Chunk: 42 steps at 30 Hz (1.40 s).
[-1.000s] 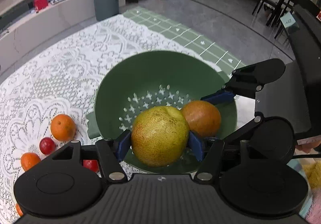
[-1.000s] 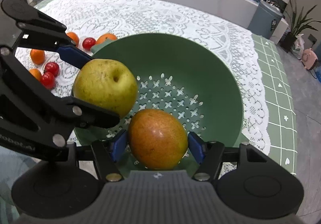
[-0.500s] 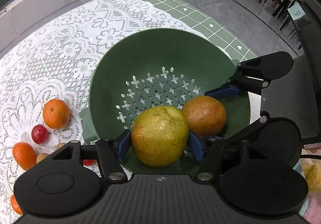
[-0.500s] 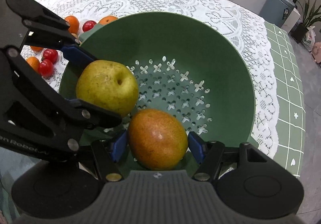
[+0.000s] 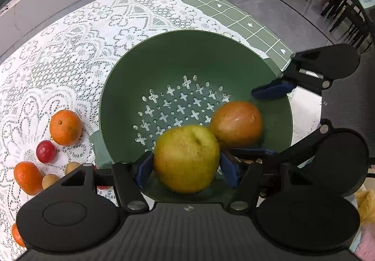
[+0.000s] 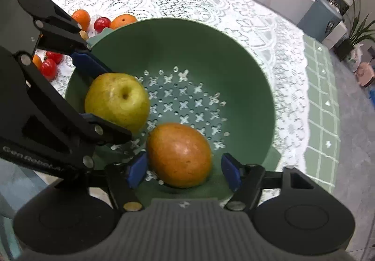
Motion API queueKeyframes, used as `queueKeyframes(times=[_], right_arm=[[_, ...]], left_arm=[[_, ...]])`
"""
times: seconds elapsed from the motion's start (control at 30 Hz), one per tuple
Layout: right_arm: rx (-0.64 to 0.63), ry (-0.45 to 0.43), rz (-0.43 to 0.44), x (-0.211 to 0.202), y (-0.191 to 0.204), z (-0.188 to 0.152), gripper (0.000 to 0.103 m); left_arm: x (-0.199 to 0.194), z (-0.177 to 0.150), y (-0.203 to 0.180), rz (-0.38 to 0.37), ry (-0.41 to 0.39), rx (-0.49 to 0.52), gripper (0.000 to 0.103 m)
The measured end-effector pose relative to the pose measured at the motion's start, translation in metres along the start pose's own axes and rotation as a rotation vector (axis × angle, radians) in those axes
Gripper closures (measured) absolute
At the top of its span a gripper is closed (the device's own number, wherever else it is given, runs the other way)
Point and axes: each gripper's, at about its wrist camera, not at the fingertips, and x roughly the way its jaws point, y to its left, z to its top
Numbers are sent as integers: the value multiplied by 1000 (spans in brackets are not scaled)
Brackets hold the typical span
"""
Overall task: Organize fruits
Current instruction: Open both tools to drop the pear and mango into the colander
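Lace-covered bench (image 5: 70, 55), green colander (image 6: 234, 50) on it. Right gripper (image 6: 185, 168) fingers have just been opening, now spread clear of the reddish mango (image 6: 179, 154) in the colander. Left gripper (image 5: 185, 168) pinches the yellow pear (image 5: 186, 158) low over the colander; release it gently, then lift straight out.

White lettering "Gen Robot.AI", partly cut off, on the black left gripper (image 6: 112, 94) body
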Motion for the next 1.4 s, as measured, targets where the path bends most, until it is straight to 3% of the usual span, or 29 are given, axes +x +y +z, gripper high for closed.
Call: queueKeyframes(times=[0.53, 0.8, 0.93, 1.4], right_arm=[[8, -82, -56, -39, 12, -3, 20], [135, -235, -48, -65, 24, -7, 17], [177, -289, -76, -69, 43, -5, 17], [341, -486, -41, -74, 108, 0, 13]], left_arm=[[-43, -8, -1, 31, -144, -5, 30], [-71, -26, 9, 79, -246, -48, 30], [-86, -38, 18, 108, -289, -72, 30], [-125, -95, 58, 199, -407, -199, 29]])
